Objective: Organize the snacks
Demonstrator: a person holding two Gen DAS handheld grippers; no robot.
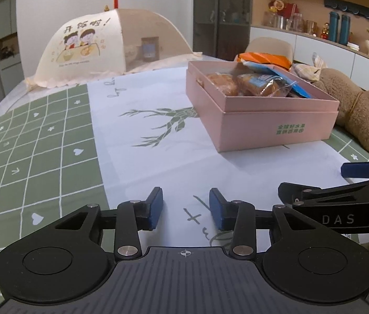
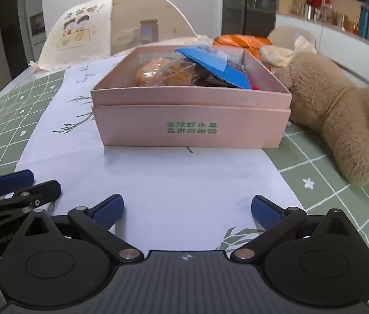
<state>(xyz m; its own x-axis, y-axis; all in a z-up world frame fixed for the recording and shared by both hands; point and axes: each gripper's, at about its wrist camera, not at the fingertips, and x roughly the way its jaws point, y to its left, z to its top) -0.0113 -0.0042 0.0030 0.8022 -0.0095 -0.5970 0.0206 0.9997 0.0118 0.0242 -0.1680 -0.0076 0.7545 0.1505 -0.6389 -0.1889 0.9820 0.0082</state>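
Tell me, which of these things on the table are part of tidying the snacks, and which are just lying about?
Part of the job:
- pink box
- wrapped snacks inside it
- orange packet behind the box

Just lying about:
- plush toy right of the box
- mesh food cover at the far end

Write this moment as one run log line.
left claw: open, empty | right claw: open, empty | pink box: snacks inside

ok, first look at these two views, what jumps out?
The pink box in the middle of the table, open and packed with wrapped snacks. To its right a brown plush toy lies against it; behind on the left stands a mesh food cover. Both tongs, left and right, hover open and empty over the white cloth.
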